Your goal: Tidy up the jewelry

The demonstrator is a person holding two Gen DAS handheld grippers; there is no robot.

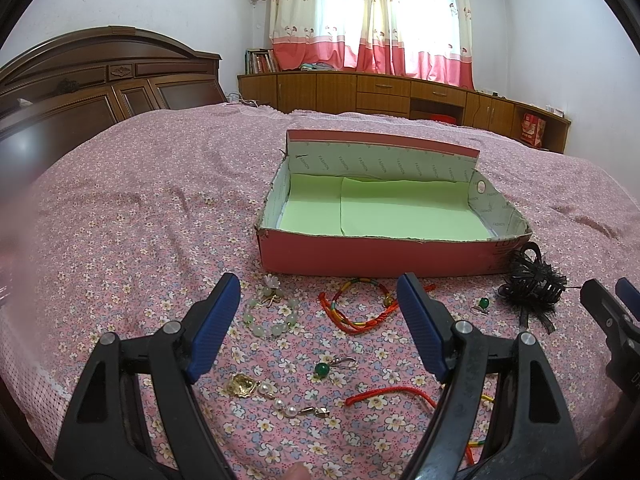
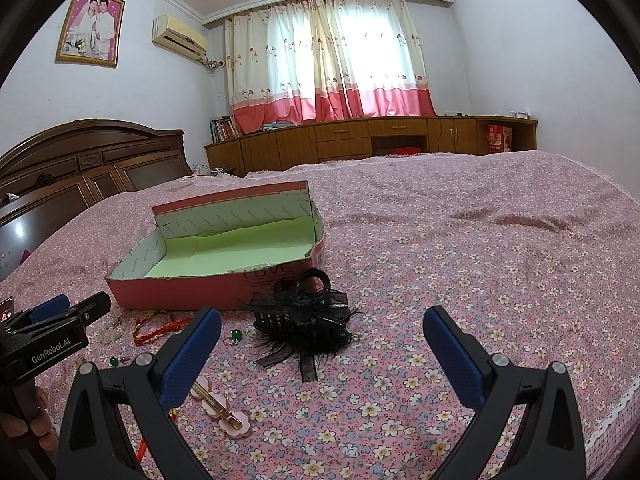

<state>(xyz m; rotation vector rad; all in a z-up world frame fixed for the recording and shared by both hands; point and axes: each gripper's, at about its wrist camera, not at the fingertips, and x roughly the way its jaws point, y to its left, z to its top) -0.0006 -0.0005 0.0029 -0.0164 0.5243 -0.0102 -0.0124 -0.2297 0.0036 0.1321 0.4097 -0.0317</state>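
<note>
A pink shoebox [image 1: 376, 254] with green lining stands open on the flowered bedspread; it also shows in the right wrist view [image 2: 180, 292]. My left gripper [image 1: 318, 322] is open and empty, above loose jewelry: a pale green bead bracelet [image 1: 270, 314], a red and orange cord bracelet [image 1: 360, 306], a green bead charm [image 1: 322, 369], a gold and pearl piece [image 1: 260, 390] and a red cord [image 1: 392, 394]. My right gripper [image 2: 322, 344] is open and empty, just short of a black feathered hair claw [image 2: 304, 312]. A pink flower hair clip [image 2: 220, 408] lies by its left finger.
A green bead ring [image 1: 482, 305] lies between the cord bracelet and the hair claw [image 1: 532, 280]. A wooden headboard [image 1: 100, 84] stands at the left. Wooden cabinets [image 1: 380, 92] run under the curtained window. The bedspread's lace edge [image 2: 616, 408] is at the right.
</note>
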